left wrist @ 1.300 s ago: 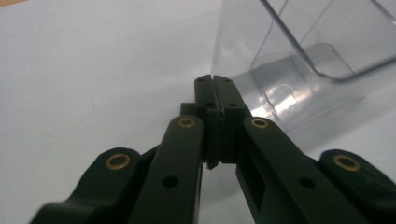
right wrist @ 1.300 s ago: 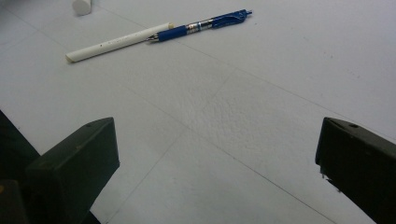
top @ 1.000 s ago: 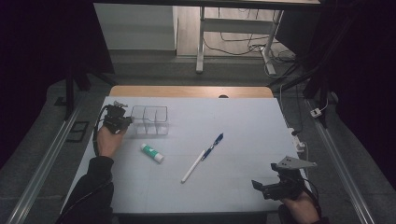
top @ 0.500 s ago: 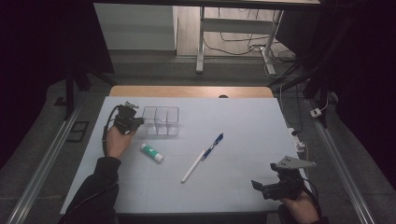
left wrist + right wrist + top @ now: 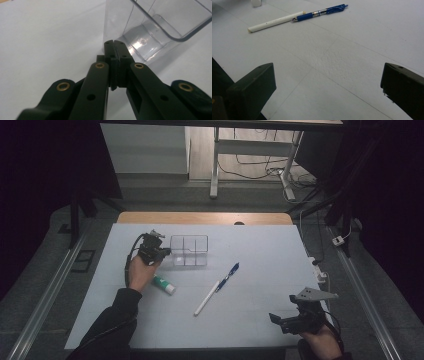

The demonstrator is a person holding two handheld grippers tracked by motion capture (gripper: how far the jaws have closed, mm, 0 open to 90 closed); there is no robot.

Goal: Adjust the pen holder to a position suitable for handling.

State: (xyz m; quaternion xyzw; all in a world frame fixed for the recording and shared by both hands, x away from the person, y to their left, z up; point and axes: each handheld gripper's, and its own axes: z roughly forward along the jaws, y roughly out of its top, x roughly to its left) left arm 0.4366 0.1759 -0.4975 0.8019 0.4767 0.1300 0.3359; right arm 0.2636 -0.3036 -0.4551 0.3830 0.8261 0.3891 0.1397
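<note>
A clear plastic divided box stands on the white table, left of centre. My left gripper is at the box's left end. In the left gripper view its jaws are shut, and the gripper has its tips against the lower corner of the clear box; nothing shows between the jaws. A blue and white pen lies diagonally mid-table. A green and white glue stick lies by the left hand. My right gripper rests open near the front right edge, and in its own view the gripper faces the pen.
A wooden strip runs along the table's far edge. Metal rails flank the table on both sides. A white cable and plug hang at the right edge. Bare table surface spans the stretch between the pen and my right gripper.
My left gripper has moved to the right, and the clear box has slid right ahead of it. The right gripper, pen and glue stick have stayed put.
</note>
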